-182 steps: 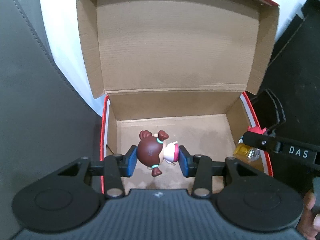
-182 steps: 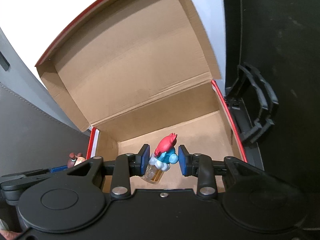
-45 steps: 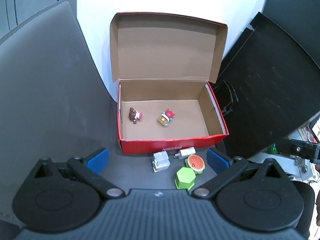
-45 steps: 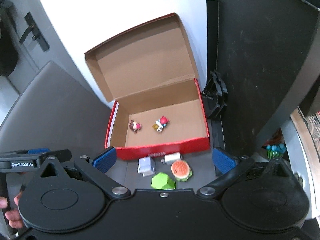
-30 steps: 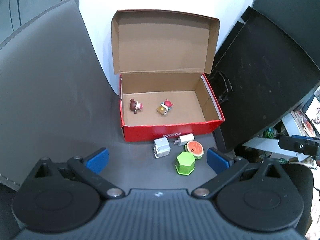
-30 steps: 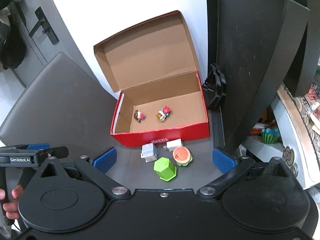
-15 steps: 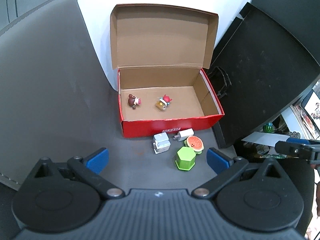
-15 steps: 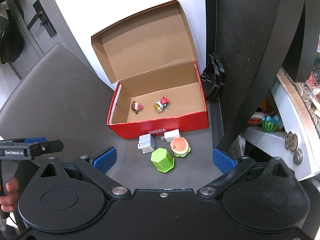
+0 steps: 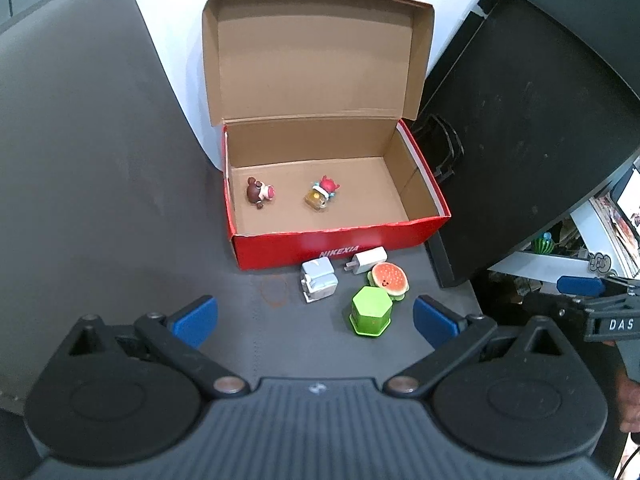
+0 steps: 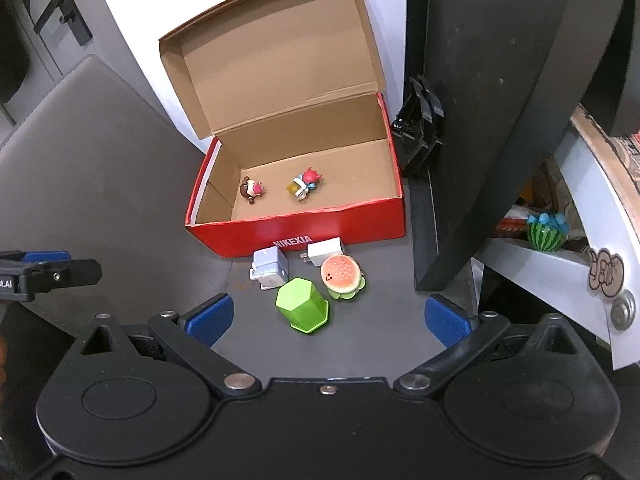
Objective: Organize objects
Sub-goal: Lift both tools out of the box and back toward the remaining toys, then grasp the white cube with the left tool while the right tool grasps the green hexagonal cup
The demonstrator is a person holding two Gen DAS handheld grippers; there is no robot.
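Both the left hand-held gripper (image 9: 315, 318) and the right hand-held gripper (image 10: 328, 318) hung wide open and empty above the four small objects waiting on the surface (image 9: 120, 240) before the red box (image 9: 340, 240), where two figurines (image 9: 260, 193) already lay.

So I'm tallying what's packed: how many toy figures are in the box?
2: a brown-haired figure on the left of the red box, a red-capped figure near the middle. Nothing appears hidden.

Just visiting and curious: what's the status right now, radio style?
Left gripper and right gripper open, empty. Two figurines in red box. Four items wait outside it. Nothing in the way.
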